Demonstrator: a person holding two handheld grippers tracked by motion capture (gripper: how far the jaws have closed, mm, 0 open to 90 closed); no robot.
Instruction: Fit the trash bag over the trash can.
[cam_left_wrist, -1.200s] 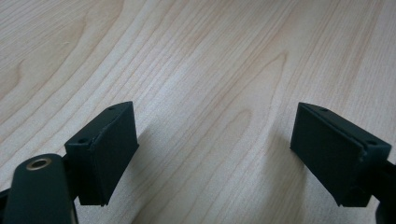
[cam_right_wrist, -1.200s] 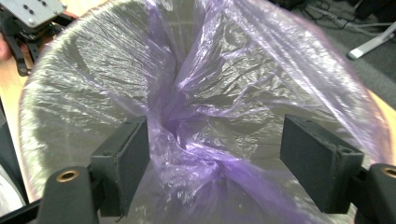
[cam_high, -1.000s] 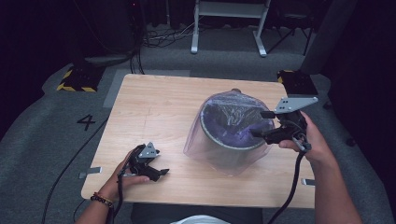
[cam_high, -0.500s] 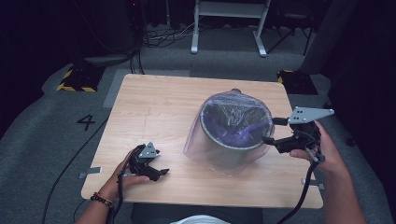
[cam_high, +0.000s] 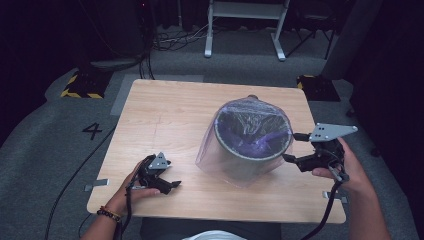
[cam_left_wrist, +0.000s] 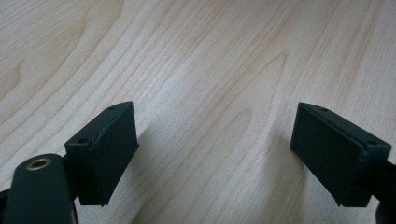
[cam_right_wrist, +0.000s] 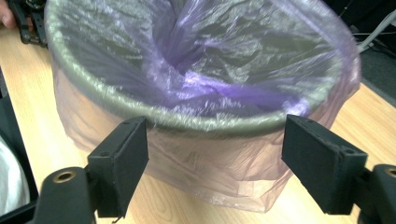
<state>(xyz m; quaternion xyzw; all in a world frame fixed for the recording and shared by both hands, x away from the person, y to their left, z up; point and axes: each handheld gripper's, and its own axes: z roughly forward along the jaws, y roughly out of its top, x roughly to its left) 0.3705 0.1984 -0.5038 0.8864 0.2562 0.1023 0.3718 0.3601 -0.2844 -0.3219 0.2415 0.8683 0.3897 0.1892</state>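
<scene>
Now right claw (cam_high: 291, 148) just beside bin (cam_high: 252, 145) with purple liner (cam_right_wrist: 224, 70) — jaws wide, empty; left claw (cam_high: 172, 184) low on tabletop (cam_high: 165, 115), well apart — agape, empty.

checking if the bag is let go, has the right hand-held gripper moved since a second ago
Yes. In the high view the right hand-held gripper has drawn back rightward, away from the bag-lined bin toward the table's right edge. Its jaws are open and apart from the bag.
</scene>
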